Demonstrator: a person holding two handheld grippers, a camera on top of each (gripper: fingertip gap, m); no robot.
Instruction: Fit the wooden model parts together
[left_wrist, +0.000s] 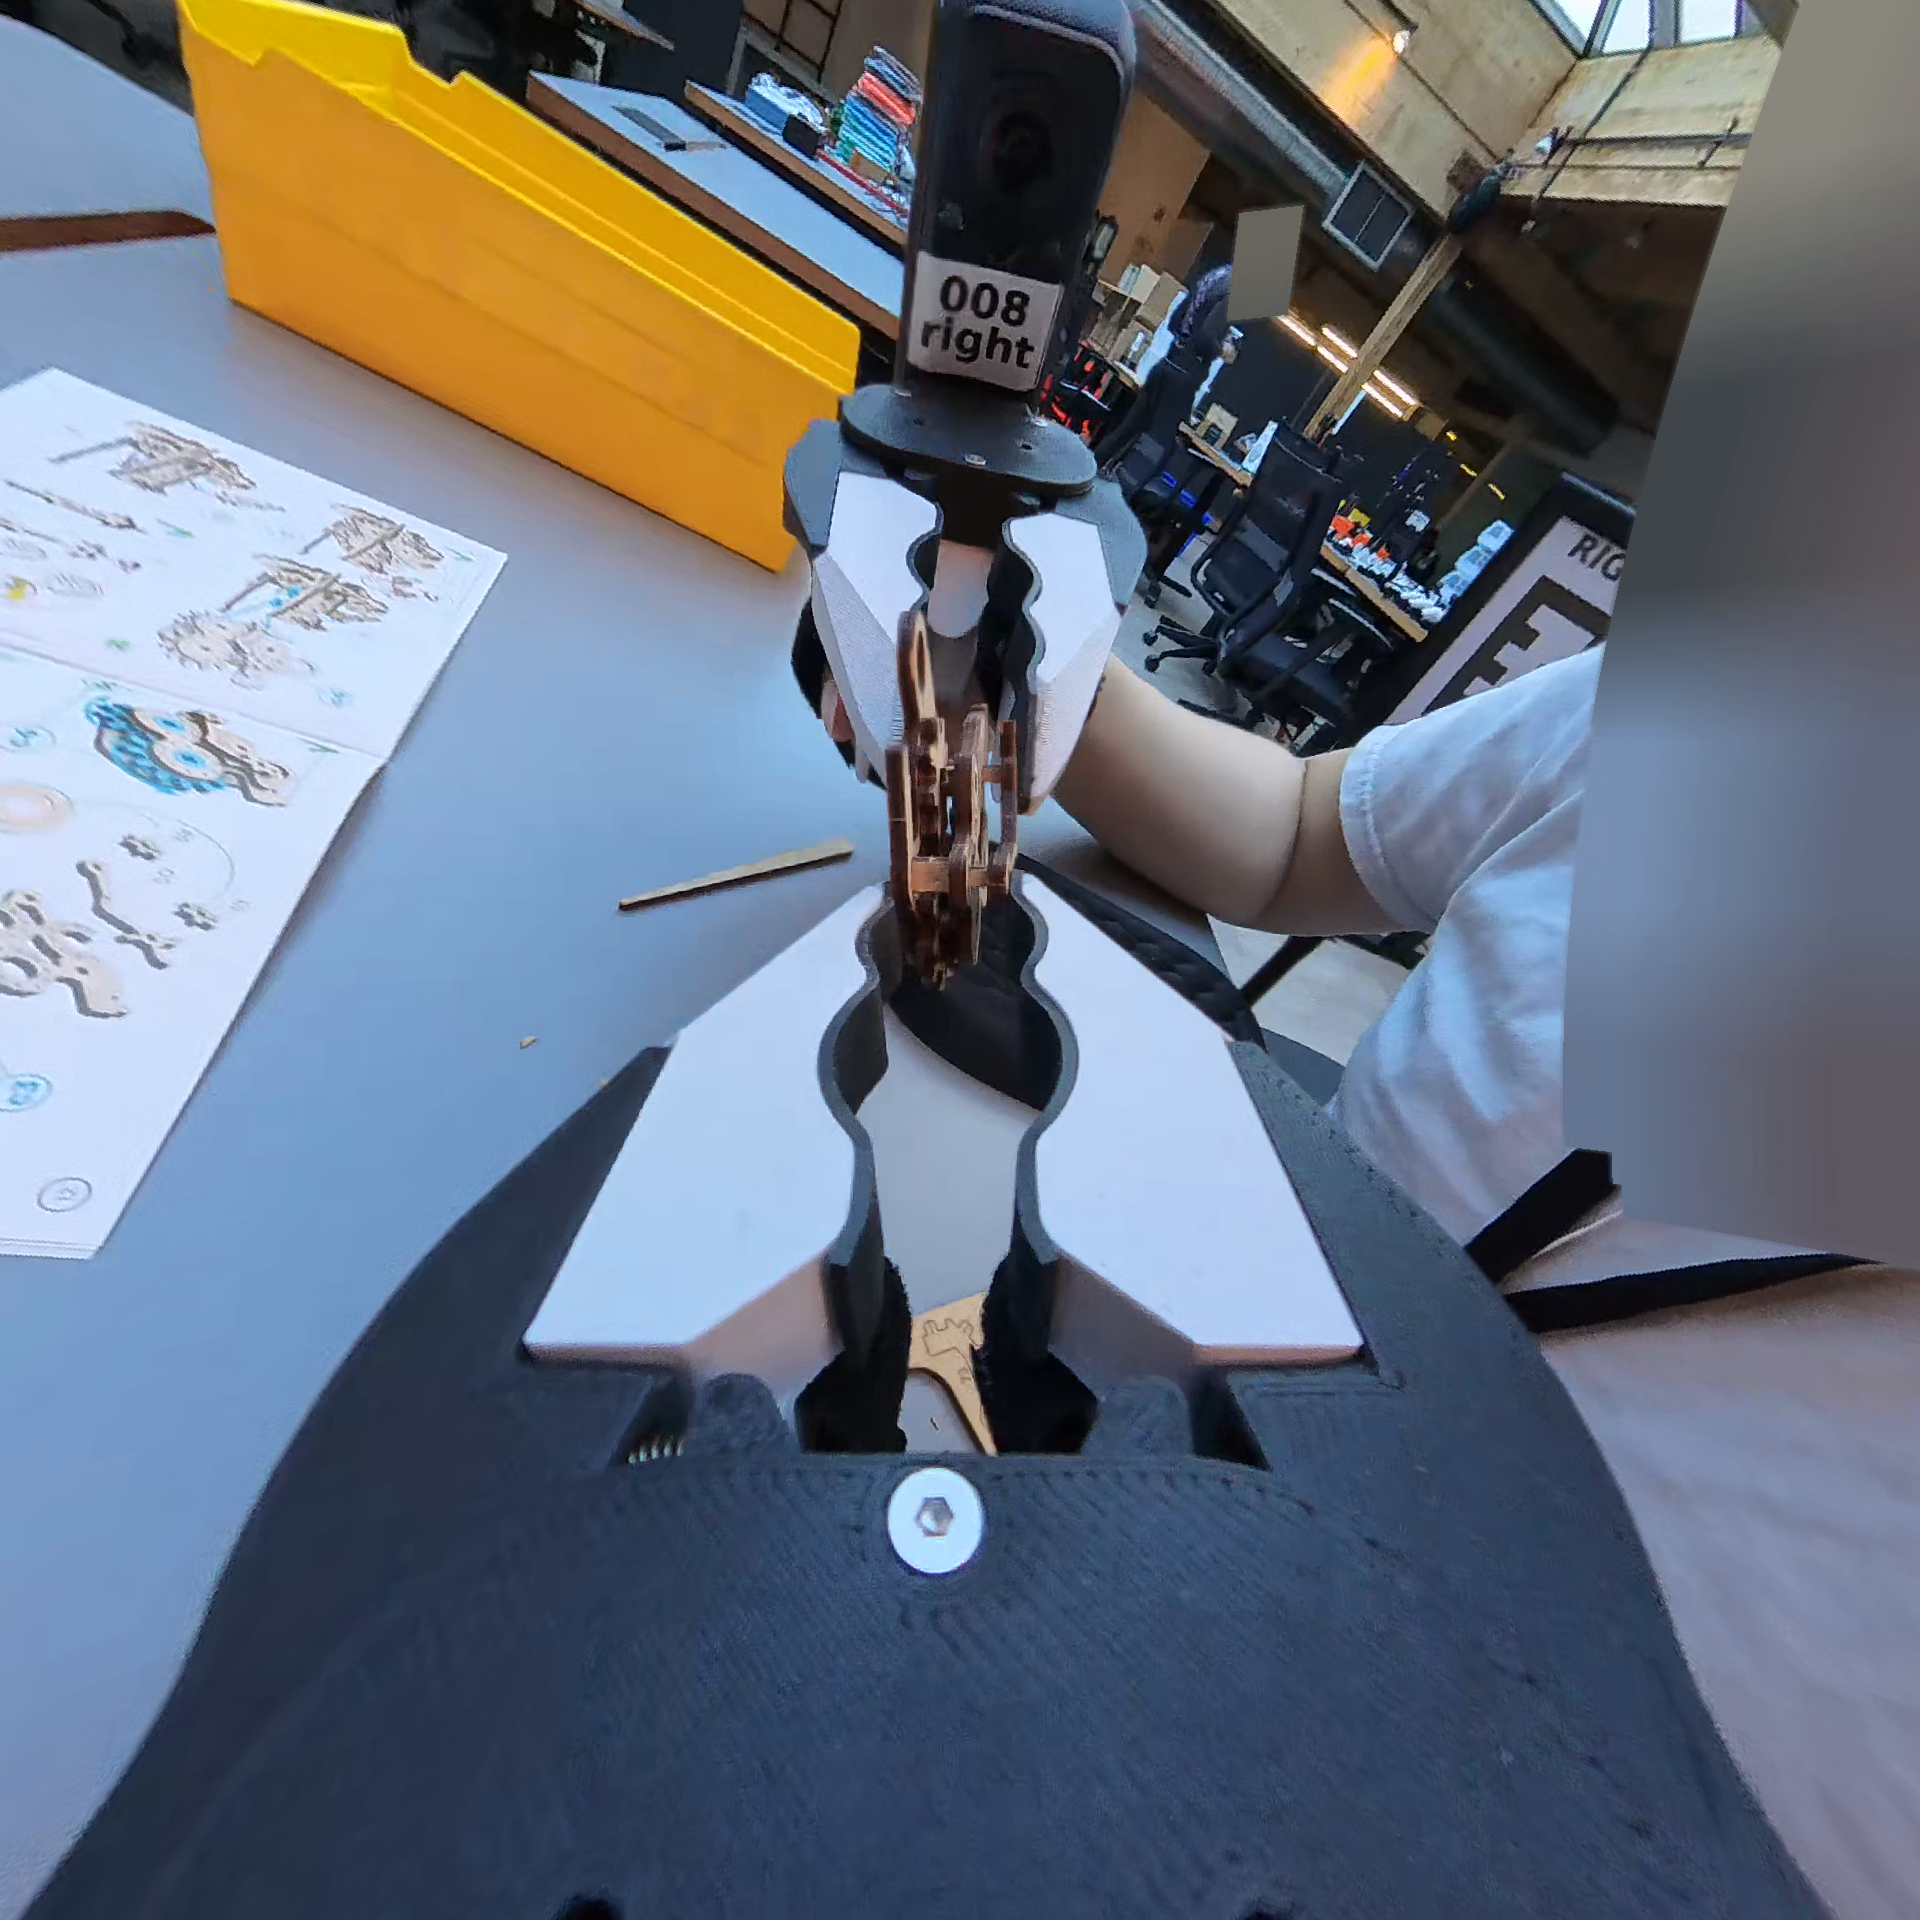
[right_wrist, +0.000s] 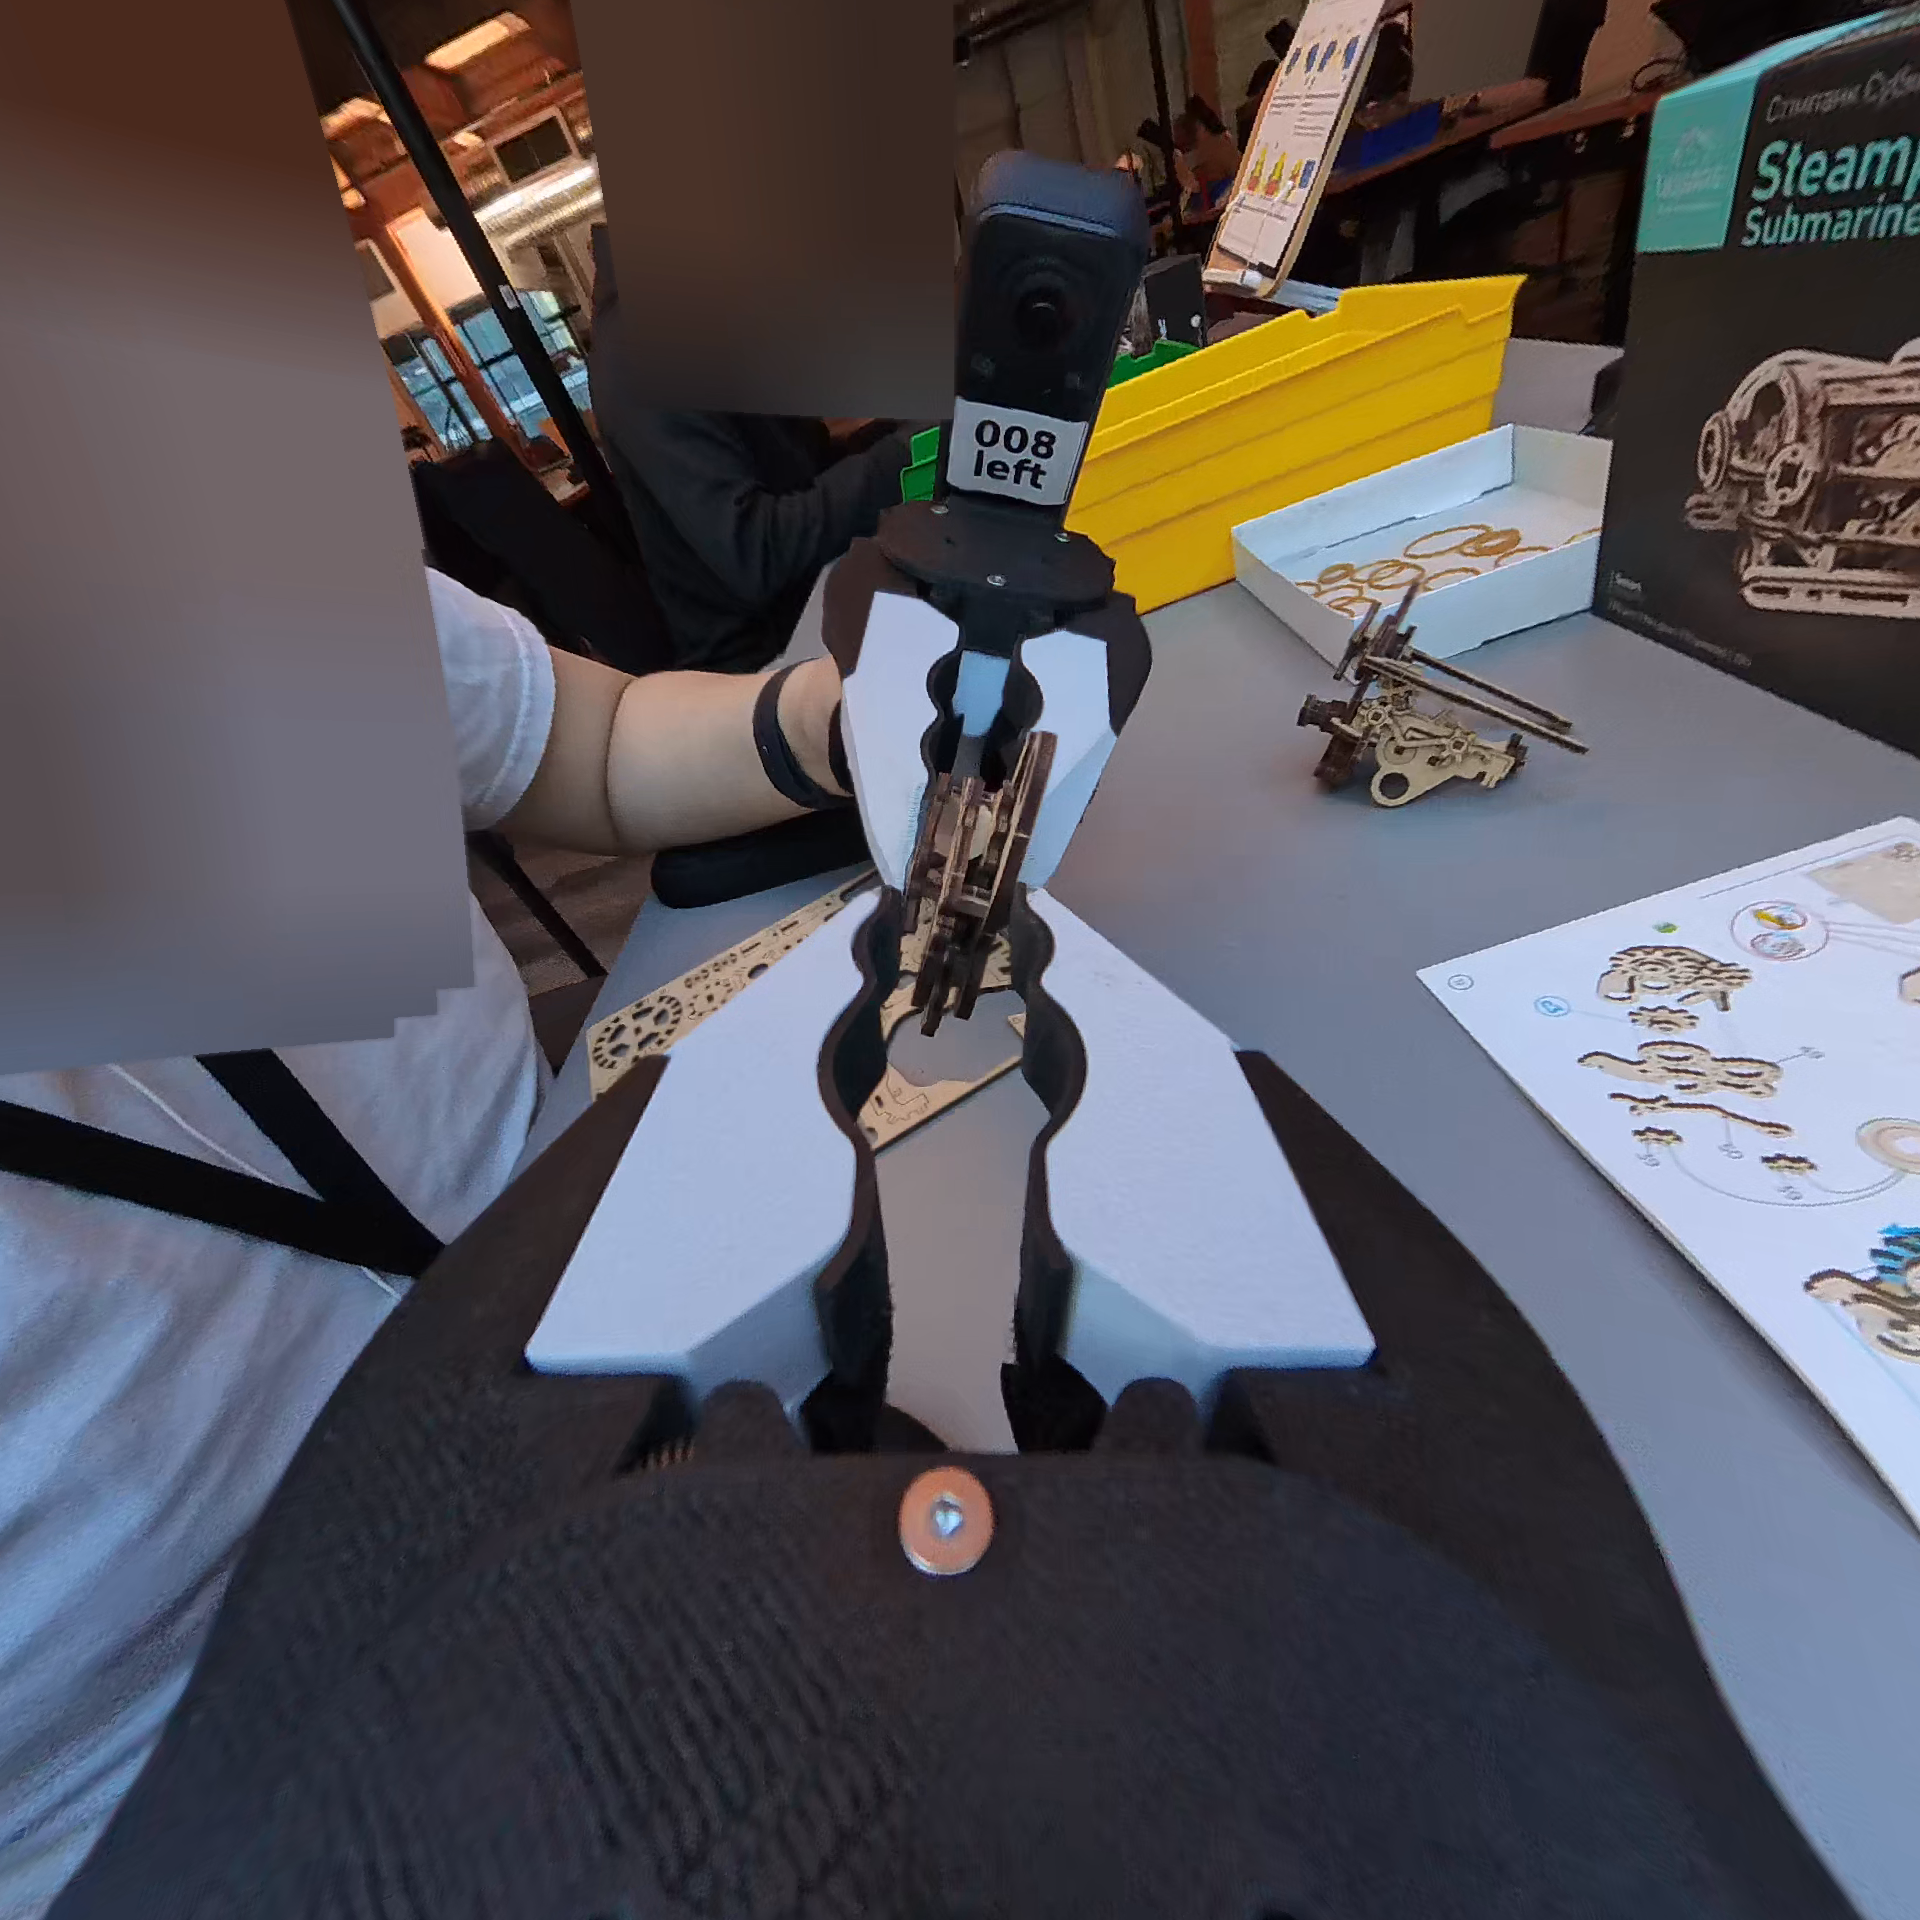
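A small brown wooden sub-assembly of several layered, toothed pieces hangs in the air between my two grippers, which face each other tip to tip. My left gripper is shut on its near end in the left wrist view. My right gripper comes from the far side and is shut on the other end. In the right wrist view the sub-assembly sits between my right gripper and my left gripper. How the pieces join inside the jaws is hidden.
A thin wooden stick lies on the grey table. An instruction sheet, a partly built wooden model, a white tray of rings, a kit box and a yellow bin stand around. A cut-out wooden sheet lies below the grippers. Less than 4 cm separates the two grippers' tips. Left tips and right tips are each some 20 cm from the partly built wooden model.
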